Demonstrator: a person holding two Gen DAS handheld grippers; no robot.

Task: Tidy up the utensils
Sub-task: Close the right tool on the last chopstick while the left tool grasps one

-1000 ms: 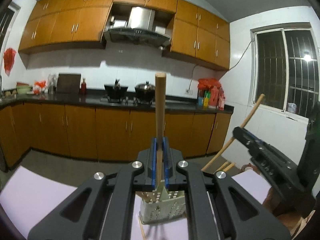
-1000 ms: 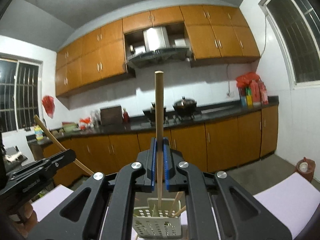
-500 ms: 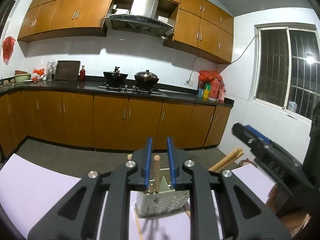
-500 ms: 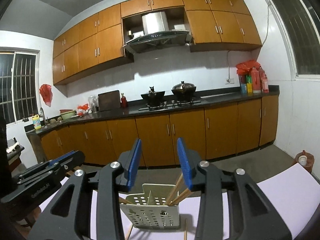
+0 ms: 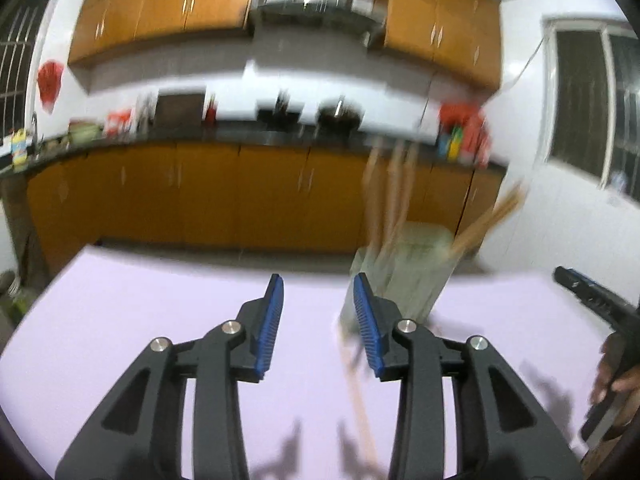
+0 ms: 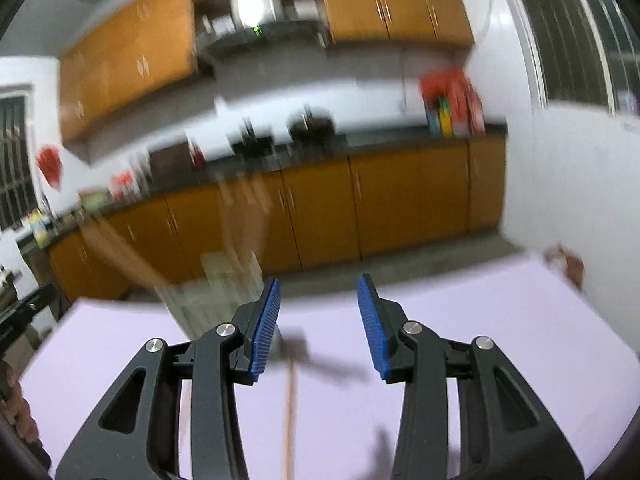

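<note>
A pale perforated utensil holder stands on the lilac table, blurred, with several wooden chopsticks sticking out of it. It also shows in the right wrist view. My left gripper is open and empty, just left of the holder. My right gripper is open and empty, to the right of the holder. One loose wooden chopstick lies on the table below the left gripper; it also shows in the right wrist view.
The lilac table top spreads wide on both sides. The right gripper's body shows at the right edge of the left wrist view. Orange kitchen cabinets and a dark counter stand beyond the table.
Both grippers let their chopsticks drop into the holder, opened wide, and pulled back and apart, so the holder now sits off to the side in each view. Both views are motion-blurred.
</note>
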